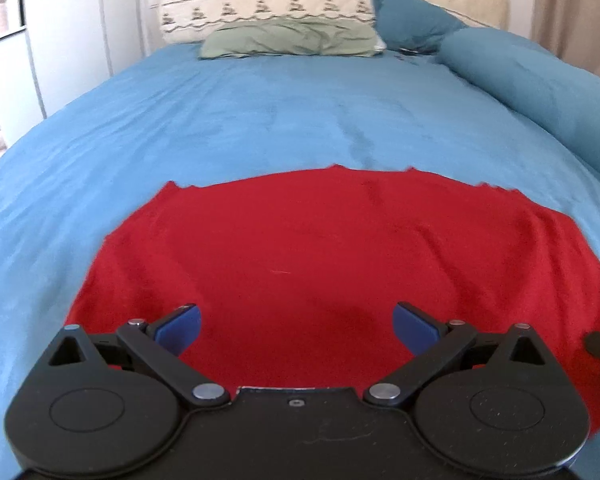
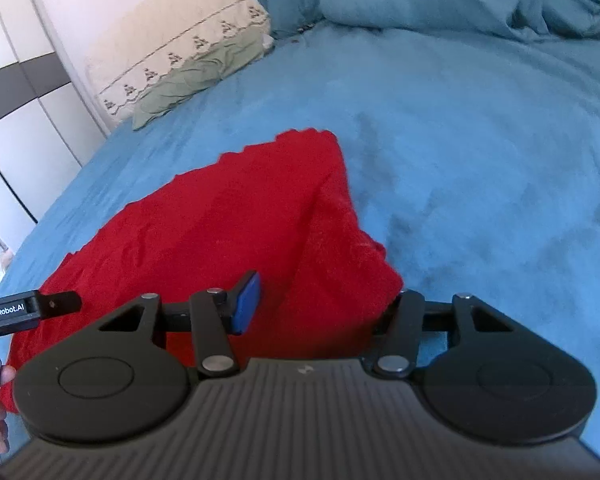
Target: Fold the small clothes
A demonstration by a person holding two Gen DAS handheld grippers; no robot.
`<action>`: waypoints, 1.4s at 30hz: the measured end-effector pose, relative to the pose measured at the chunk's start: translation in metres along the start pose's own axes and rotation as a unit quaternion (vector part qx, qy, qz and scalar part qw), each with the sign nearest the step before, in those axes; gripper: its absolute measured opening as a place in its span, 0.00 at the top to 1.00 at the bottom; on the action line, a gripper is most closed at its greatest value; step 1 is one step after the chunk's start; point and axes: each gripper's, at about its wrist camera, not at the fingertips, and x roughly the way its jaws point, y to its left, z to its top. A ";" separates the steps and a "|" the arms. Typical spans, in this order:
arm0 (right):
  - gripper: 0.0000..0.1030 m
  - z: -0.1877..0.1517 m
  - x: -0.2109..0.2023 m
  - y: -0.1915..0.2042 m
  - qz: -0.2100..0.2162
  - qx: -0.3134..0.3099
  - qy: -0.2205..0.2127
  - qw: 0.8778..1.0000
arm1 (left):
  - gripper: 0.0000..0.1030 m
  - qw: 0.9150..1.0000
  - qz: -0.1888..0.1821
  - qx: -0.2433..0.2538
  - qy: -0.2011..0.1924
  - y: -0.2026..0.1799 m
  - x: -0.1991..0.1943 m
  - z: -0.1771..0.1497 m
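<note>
A red garment (image 1: pixel 320 240) lies spread on the blue bedsheet (image 1: pixel 220 120). My left gripper (image 1: pixel 298 330) hovers over its near edge, fingers wide apart, holding nothing. In the right wrist view the red garment (image 2: pixel 228 216) has its right side folded over, with a raised fold (image 2: pixel 340 264). My right gripper (image 2: pixel 320 304) is open at that right edge; its left blue pad (image 2: pixel 246 304) shows, and the right finger is hidden behind the red cloth. The left gripper's tip (image 2: pixel 40 306) shows at the far left.
A green pillow (image 1: pixel 292 38) and a cream embroidered pillow (image 1: pixel 260 4) lie at the head of the bed. A rolled teal duvet (image 1: pixel 540 92) runs along the right side. White cupboards (image 2: pixel 16 92) stand left of the bed.
</note>
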 end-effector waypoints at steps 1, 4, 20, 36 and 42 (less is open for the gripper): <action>0.33 0.000 0.001 0.000 0.002 0.002 0.003 1.000 | 0.00 1.000 -0.006 -0.007 0.004 0.004 0.003 0.000; 0.34 0.000 0.001 0.003 -0.001 -0.018 0.010 1.000 | 0.00 1.000 -0.010 -0.004 0.022 0.006 0.013 -0.003; 0.73 0.043 -0.026 0.090 0.041 -0.069 -0.003 0.997 | 0.00 0.997 -0.039 0.011 0.072 0.041 0.012 0.016; 0.70 -0.100 0.043 0.352 0.185 -0.457 0.124 0.861 | 0.00 0.995 0.071 -0.013 0.074 0.236 -0.073 -0.055; 0.25 -0.094 0.015 0.349 0.196 -0.487 0.074 0.848 | 0.00 0.997 0.033 -0.032 0.061 0.236 -0.085 -0.042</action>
